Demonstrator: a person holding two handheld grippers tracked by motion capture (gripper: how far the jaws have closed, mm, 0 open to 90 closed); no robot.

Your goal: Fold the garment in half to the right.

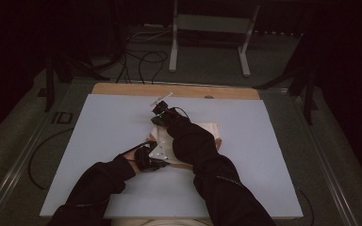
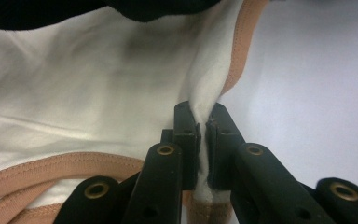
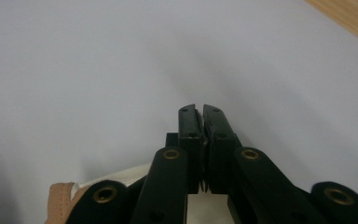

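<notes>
A white garment (image 1: 211,130) with tan trim lies bunched on the pale blue board (image 1: 99,141), partly hidden under the person's black sleeves. In the left gripper view my left gripper (image 2: 203,121) is shut on a fold of the white cloth (image 2: 88,79) beside its tan hem (image 2: 242,51). From above, the left gripper (image 1: 158,162) sits at the garment's near left side. My right gripper (image 1: 162,114) is at the garment's far left corner. Its jaws (image 3: 200,112) are shut, with white cloth (image 3: 205,205) between them low down and tan trim (image 3: 60,196) hanging beneath.
A wooden strip (image 1: 122,89) runs along the board's far edge. Beyond the table stand a metal frame (image 1: 207,23) and loose cables (image 1: 141,61) on a dark floor. Bare board stretches out left, right and near of the garment.
</notes>
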